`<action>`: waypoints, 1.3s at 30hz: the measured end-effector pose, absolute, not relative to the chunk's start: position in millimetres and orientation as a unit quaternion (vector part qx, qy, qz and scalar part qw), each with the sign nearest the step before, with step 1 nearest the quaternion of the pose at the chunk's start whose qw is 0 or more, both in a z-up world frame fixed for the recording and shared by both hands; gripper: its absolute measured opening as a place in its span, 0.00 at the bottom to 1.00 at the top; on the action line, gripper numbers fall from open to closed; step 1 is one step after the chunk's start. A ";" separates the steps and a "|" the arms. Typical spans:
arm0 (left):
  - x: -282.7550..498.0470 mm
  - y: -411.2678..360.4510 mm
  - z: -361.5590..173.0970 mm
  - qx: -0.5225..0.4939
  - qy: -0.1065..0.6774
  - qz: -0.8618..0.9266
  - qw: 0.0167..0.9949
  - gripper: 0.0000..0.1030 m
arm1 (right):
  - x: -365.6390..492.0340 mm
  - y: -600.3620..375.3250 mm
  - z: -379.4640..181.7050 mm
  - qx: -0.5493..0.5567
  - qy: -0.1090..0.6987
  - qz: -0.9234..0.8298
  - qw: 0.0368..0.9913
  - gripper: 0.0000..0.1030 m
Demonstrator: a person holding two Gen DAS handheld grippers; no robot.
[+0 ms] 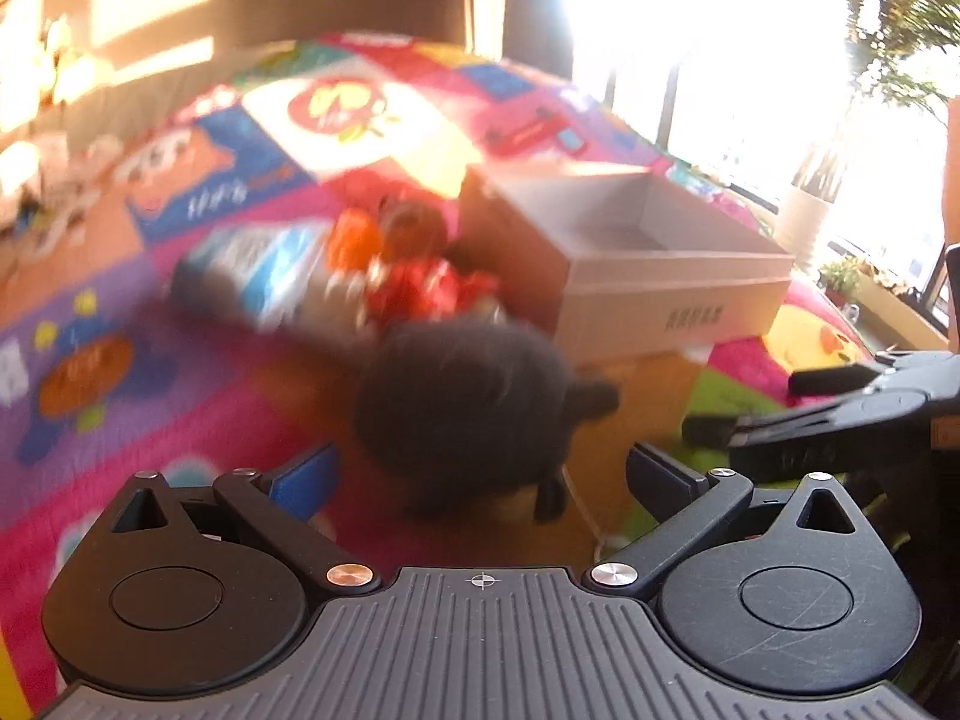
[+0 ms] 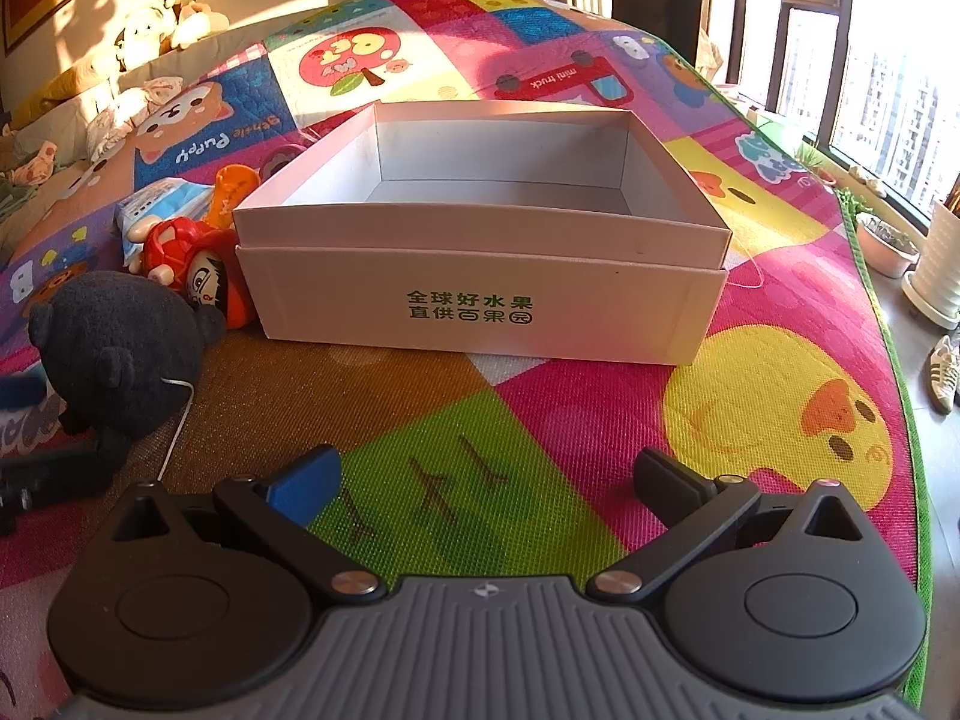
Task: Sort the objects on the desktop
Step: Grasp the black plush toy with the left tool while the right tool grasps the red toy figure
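Observation:
A white cardboard box (image 2: 480, 300) with green characters stands open and empty on the colourful play mat; it also shows in the left wrist view (image 1: 630, 276). Left of it lie a dark plush bear (image 2: 120, 348), a red toy figure (image 2: 192, 270), an orange toy (image 2: 234, 186) and a blue-white packet (image 2: 162, 198). In the blurred left wrist view the plush bear (image 1: 468, 402) lies just ahead of my open, empty left gripper (image 1: 480, 474), with the red toy (image 1: 426, 288) and packet (image 1: 264, 270) behind. My right gripper (image 2: 486, 474) is open and empty, in front of the box.
The play mat (image 2: 780, 408) ends at a green edge on the right, with potted plants (image 2: 888, 246), shoes (image 2: 945, 372) and windows beyond. Stuffed toys (image 2: 162, 24) sit at the far left. My right gripper shows at the right of the left wrist view (image 1: 840, 408).

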State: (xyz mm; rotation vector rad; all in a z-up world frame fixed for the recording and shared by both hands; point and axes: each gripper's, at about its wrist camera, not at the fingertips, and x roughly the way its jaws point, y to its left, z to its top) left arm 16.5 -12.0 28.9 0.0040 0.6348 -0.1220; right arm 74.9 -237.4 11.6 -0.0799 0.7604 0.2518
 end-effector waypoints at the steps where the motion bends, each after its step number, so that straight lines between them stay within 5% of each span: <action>1: 19.9 -15.1 29.2 0.011 0.307 -0.049 0.950 1.00 | 74.8 -237.8 11.4 -0.037 0.369 0.122 0.921 1.00; 7: 22.4 4.4 30.7 0.046 0.283 0.068 0.956 1.00 | 70.5 -241.8 15.9 -0.019 0.355 0.130 0.926 1.00; 12: 6.7 65.2 28.4 -0.034 0.279 0.173 0.944 1.00 | 34.4 -204.6 43.9 -0.151 0.221 0.202 0.942 1.00; 15: 0.0 90.8 17.3 -0.104 0.301 0.165 0.934 1.00 | 27.3 -157.7 51.3 -0.265 0.158 0.237 0.921 0.72; 17: -5.9 100.3 14.1 -0.136 0.299 0.159 0.931 1.00 | 38.9 -127.8 47.1 -0.323 0.165 0.260 0.895 0.46; 26: -16.8 113.5 10.4 -0.188 0.254 0.137 0.939 1.00 | 81.5 -56.2 24.2 -0.418 0.173 0.272 0.849 0.46; 31: -19.3 117.9 10.0 -0.203 0.243 0.141 0.938 1.00 | 77.0 -64.1 36.0 -0.379 0.204 0.291 0.855 0.38; 39: -20.0 117.9 11.9 -0.202 0.240 0.142 0.939 1.00 | 48.2 -184.5 82.1 -0.139 0.298 0.315 0.890 0.38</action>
